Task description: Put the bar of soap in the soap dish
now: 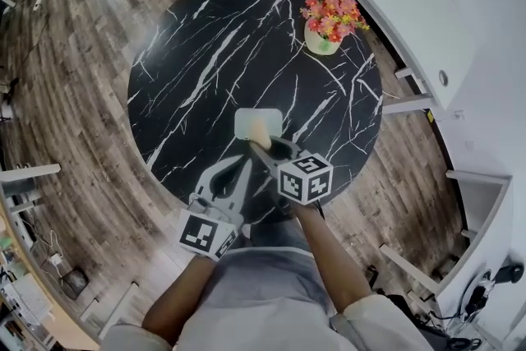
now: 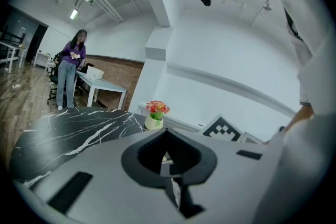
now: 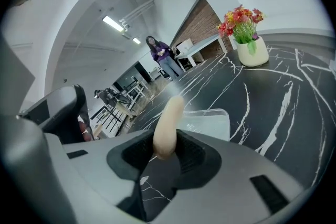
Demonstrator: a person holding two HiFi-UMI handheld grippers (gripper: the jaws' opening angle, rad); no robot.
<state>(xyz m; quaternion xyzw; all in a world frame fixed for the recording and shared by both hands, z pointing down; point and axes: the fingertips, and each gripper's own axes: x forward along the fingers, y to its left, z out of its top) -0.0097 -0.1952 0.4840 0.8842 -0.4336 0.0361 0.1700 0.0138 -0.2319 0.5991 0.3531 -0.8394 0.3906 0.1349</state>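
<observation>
A beige bar of soap (image 3: 168,126) stands on edge between the jaws of my right gripper (image 3: 166,150), which is shut on it. The head view shows the soap (image 1: 258,133) over the near edge of the clear soap dish (image 1: 258,121), with the right gripper (image 1: 263,147) just behind it. The dish (image 3: 210,119) lies on the black marble table directly ahead of the soap. My left gripper (image 1: 243,163) hovers at the table's near edge, left of the right one. Its jaws (image 2: 167,136) meet with nothing between them.
The round black table (image 1: 205,53) has white veins. A cream pot of red and pink flowers (image 1: 329,22) stands at its far right. A white counter (image 1: 427,12) runs along the right. A person (image 2: 69,68) stands far off by a white desk.
</observation>
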